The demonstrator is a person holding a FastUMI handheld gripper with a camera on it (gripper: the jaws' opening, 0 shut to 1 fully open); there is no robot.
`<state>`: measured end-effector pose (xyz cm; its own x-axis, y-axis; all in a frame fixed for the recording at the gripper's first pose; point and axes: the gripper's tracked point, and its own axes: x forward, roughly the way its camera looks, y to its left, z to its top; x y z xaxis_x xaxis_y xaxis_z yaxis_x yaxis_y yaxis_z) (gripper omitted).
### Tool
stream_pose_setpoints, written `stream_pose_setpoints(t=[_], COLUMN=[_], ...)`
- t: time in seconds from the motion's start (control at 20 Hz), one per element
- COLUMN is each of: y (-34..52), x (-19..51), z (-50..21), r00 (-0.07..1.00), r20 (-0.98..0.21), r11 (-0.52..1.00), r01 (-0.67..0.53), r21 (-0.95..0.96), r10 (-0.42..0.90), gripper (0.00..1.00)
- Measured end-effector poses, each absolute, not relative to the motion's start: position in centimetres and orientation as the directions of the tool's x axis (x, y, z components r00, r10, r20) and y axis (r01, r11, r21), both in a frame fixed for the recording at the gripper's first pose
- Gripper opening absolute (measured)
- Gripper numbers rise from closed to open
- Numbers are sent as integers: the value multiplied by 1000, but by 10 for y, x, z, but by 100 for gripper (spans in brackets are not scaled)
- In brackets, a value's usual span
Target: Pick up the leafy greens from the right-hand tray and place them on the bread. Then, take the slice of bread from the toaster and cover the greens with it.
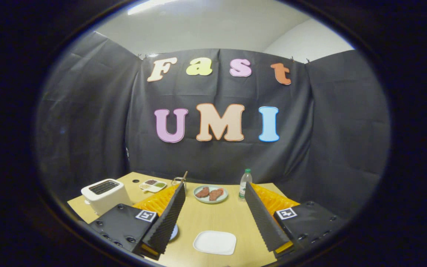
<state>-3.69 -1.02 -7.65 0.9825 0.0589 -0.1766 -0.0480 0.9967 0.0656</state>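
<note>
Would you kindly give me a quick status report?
Gripper open, holding nothing. White plate between fingers, bare. Toaster beyond left finger. Path unobstructed.

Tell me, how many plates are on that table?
2, perhaps more hidden behind the open gripper: a white plate between its fingers, and a green plate with two brown pieces beyond them, beside the bottle.

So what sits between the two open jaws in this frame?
In the gripper view, a white square plate lies on the wooden table between the gripper jaws, nothing gripped. Beyond it sits a green plate with two brown pieces.
</note>
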Motion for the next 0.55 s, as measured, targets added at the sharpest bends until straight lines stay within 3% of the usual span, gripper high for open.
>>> stream_pose_setpoints(t=[0.55], y=[-27], x=[-44], z=[-59], r00=[992], r20=[-124], r11=[997], r01=[3], r21=[83], r10=[7], gripper=[100])
